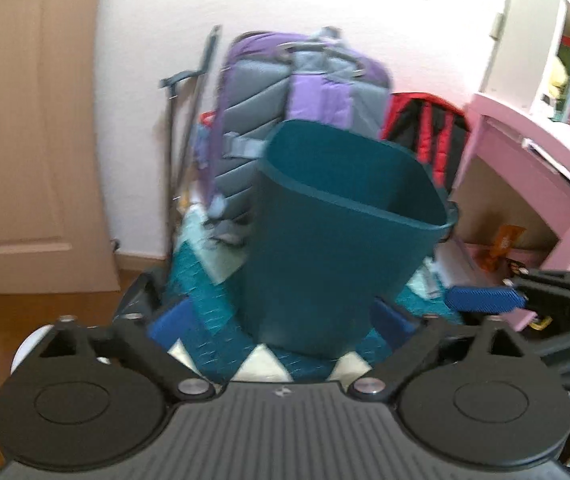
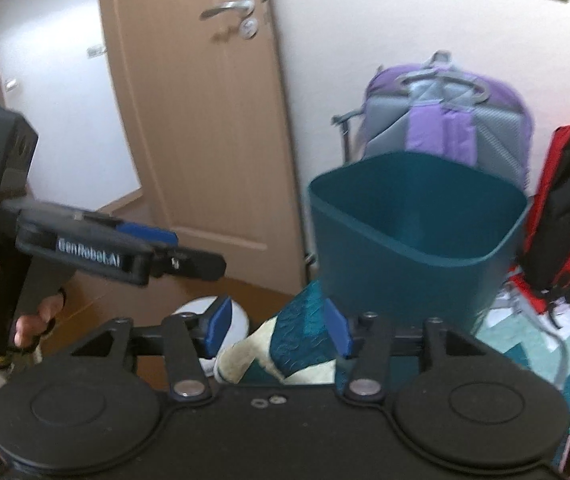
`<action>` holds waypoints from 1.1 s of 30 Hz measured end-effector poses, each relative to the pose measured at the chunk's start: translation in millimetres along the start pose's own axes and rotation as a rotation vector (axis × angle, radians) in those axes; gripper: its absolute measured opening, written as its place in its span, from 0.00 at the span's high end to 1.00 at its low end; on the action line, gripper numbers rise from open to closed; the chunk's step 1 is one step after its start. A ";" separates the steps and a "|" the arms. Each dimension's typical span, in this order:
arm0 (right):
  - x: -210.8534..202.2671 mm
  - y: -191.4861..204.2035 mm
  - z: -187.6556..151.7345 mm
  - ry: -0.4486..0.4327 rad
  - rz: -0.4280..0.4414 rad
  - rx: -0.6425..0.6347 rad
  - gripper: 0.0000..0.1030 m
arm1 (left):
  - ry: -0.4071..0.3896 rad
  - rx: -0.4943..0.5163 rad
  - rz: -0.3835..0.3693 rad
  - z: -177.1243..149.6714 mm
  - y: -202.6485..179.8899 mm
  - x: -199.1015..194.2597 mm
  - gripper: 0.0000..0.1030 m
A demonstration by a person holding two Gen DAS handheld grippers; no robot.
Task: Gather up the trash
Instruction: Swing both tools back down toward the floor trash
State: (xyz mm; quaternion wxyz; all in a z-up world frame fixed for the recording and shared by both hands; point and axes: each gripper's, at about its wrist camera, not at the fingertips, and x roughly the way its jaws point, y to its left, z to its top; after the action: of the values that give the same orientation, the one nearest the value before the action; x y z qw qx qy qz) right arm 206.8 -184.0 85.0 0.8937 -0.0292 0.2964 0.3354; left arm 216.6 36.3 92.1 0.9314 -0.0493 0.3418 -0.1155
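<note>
A dark teal waste bin (image 1: 337,232) stands upright on a teal-and-cream quilt (image 1: 205,292), its mouth open; I cannot see its bottom. It also shows in the right wrist view (image 2: 413,240). My left gripper (image 1: 281,320) is open, its blue pads on either side of the bin's base without touching it. My right gripper (image 2: 279,324) is open and empty, just left of the bin and over a quilt corner (image 2: 285,344). The right gripper's blue pad shows in the left wrist view (image 1: 485,299). No loose trash is visible.
A purple-grey backpack (image 1: 297,92) and a red-black backpack (image 2: 565,216) lean on the wall behind the bin. A brown door (image 2: 201,120) is at the left, a pink desk (image 1: 533,168) at the right. A white round object (image 2: 241,316) lies on the wooden floor.
</note>
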 end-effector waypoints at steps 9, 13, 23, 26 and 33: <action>100.3 19.0 -68.4 0.174 0.053 -0.016 0.48 | 0.107 -0.128 0.113 -66.0 97.2 51.9 0.00; 151.4 25.7 -106.7 0.271 0.078 -0.022 0.48 | 0.190 -0.201 0.178 -101.2 148.5 84.1 0.00; 271.9 29.2 -202.4 0.548 0.039 -0.019 0.48 | 0.424 -0.355 0.300 -219.2 258.1 171.3 0.00; 300.9 29.0 -228.6 0.630 0.029 -0.014 0.48 | 0.510 -0.423 0.325 -261.6 283.7 193.7 0.00; 364.5 20.4 -280.4 0.767 0.061 0.033 0.48 | 0.662 -0.551 0.396 -349.6 319.0 233.0 0.00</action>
State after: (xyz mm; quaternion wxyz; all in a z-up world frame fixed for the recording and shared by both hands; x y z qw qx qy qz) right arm 269.5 -26.3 -343.0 0.7078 -0.1294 0.6154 0.3219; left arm 220.3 282.8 -374.3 0.7287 -0.1891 0.6409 0.1500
